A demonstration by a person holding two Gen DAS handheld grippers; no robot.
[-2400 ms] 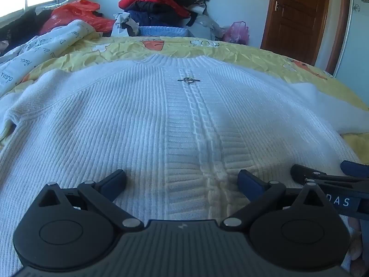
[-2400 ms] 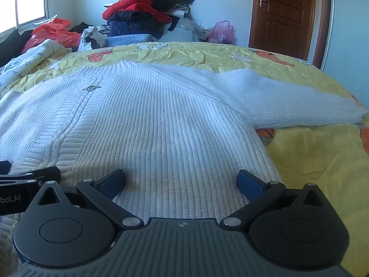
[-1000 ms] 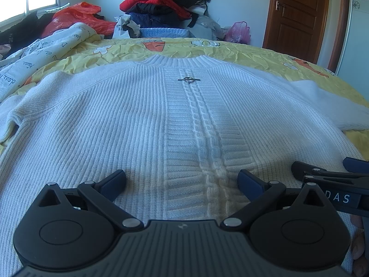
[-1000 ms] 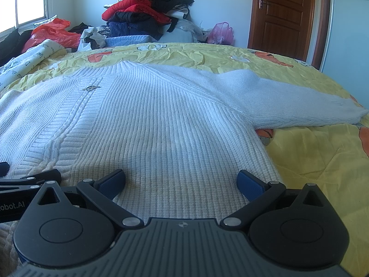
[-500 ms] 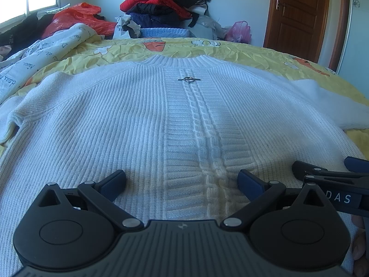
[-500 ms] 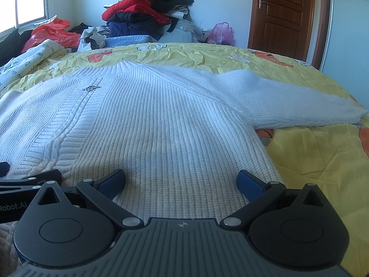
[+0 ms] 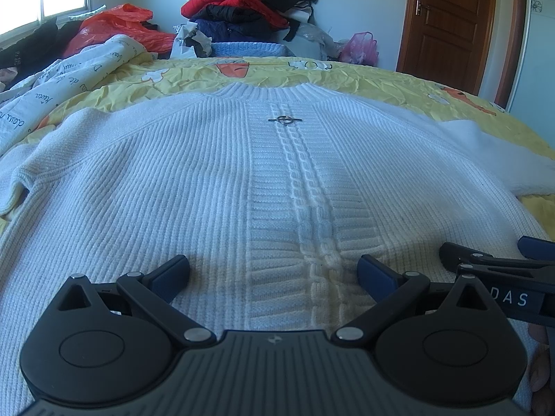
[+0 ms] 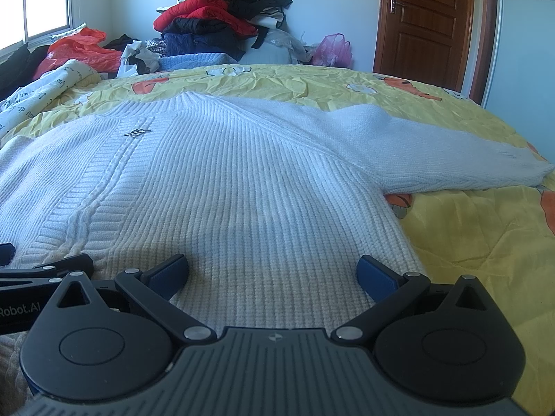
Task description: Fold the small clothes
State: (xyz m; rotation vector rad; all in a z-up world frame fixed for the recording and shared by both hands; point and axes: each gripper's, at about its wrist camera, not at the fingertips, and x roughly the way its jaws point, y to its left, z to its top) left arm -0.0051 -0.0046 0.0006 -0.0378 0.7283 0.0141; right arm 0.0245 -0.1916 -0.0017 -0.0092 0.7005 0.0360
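Sweater point(image 7: 215, 187), white ribbed knit, lies flat and face-up on the yellow cartoon-print bedsheet point(image 8: 468, 242), collar at the far end, hem toward the cameras. Cable-knit strip point(image 7: 308, 194) runs down the centre front; small metal ornament point(image 7: 285, 120) sits on it just below the collar. Right sleeve point(image 8: 433, 152) stretches out sideways over the sheet, cuff near the bed edge. Left sleeve point(image 7: 17, 180) is bunched at the left side, only partly visible.

Left gripper point(image 7: 274, 270) is low over the hem, jaws spread wide, straddling the cable strip, nothing between the blue pads point(image 7: 171, 272). Whether the pads touch the knit: cannot tell. Right gripper point(image 8: 272, 270) is just beside it, over the hem near the sweater's right side edge, jaws equally wide apart, holding nothing. Each gripper's linkage shows at the edge of the other's view, so they sit side by side and close.

Further out: printed white quilt point(image 7: 69, 79) along the bed's left edge, red plastic bag point(image 7: 114, 24) by the window, pile of red and dark clothes point(image 8: 222, 14) behind the bed, pink bag point(image 8: 333, 48) next to it, brown wooden door point(image 8: 426, 17) at far right.
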